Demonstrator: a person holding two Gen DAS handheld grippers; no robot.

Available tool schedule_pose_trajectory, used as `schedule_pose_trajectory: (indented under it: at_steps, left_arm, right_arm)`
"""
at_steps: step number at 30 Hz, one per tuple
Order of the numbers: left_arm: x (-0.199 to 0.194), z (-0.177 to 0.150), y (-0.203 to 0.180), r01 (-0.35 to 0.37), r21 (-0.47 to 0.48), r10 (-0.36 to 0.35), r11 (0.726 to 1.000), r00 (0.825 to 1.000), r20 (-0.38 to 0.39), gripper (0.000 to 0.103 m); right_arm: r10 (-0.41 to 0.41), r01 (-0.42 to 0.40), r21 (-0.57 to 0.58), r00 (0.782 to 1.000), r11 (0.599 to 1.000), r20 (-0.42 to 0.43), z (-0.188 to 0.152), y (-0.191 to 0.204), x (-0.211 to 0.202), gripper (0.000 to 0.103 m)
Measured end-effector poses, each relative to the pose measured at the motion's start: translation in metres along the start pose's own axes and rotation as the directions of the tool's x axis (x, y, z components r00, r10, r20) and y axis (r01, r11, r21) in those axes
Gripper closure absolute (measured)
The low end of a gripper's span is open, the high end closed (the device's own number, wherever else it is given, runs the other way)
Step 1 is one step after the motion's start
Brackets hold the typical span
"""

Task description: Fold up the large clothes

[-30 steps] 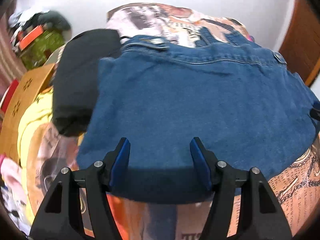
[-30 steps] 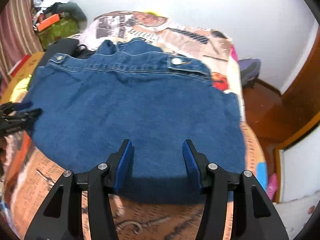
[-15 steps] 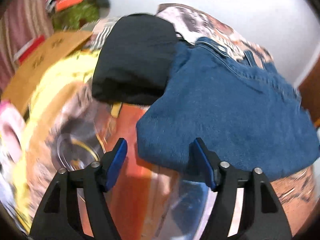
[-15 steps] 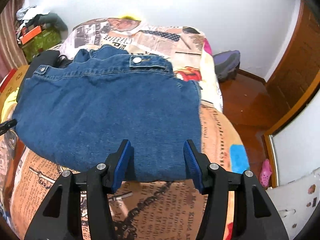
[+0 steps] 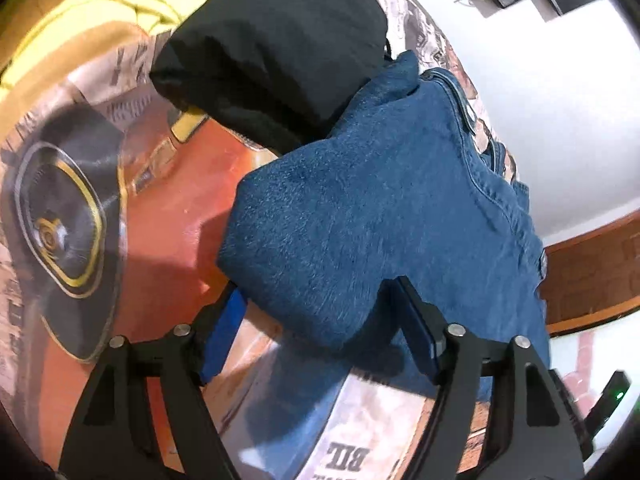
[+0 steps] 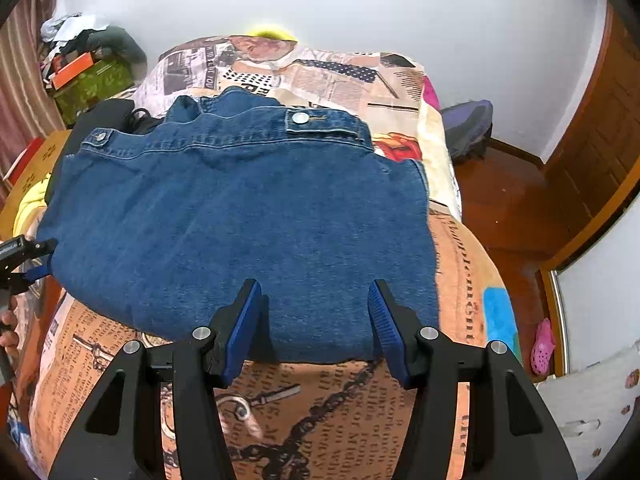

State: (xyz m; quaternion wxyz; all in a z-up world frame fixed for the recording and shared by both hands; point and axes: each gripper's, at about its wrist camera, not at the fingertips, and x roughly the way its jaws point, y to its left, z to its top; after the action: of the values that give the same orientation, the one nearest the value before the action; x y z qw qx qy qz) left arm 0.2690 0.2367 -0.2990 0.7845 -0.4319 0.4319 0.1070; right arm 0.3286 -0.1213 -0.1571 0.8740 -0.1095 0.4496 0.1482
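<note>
Folded blue denim jacket lies flat on the newspaper-print bedspread, black bundle at its 10 o'clock. Left gripper jaws are opening around the denim corner, not pinching. Right gripper hangs released over the near hem.

Colour rundown: the denim jacket just ahead of the right claw is mid-blue with lighter stitching and silver snap buttons. Under it the bedspread is a newspaper-collage print, mostly orange and tan with black lettering and a chain drawing right below the claw, plus a polka-dot patch farther ahead. Off to the left of the left claw that same print shows an orange-red car with a black-and-gold wheel. Ahead of the left claw sits a plain black garment, with yellow fabric beyond it. Both claws are black with blue pads. Wall is white, door reddish-brown wood.
</note>
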Motion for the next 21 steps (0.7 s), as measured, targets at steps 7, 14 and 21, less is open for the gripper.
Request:
schedule_pose_trajectory:
  at_steps: [7, 14, 21]
  left_arm:
    - [0.041, 0.011, 0.019, 0.193, -0.219, -0.219, 0.957, 0.97, -0.103, 0.027]
    - [0.05, 0.02, 0.0, 0.205, -0.183, -0.22, 0.961, 0.973, -0.065, 0.027]
    - [0.028, 0.02, -0.043, 0.024, 0.024, -0.026, 0.999, 0.995, 0.091, 0.062]
  right_arm:
    - [0.024, -0.024, -0.001, 1.0, 1.0, -0.013, 0.002, 0.007, 0.008, 0.051]
    - [0.011, -0.011, -0.021, 1.0, 1.0, -0.007, 0.001, 0.014, 0.008, 0.045]
    - [0.03, -0.031, -0.013, 0.999, 0.999, -0.01, 0.005, 0.017, 0.005, 0.044]
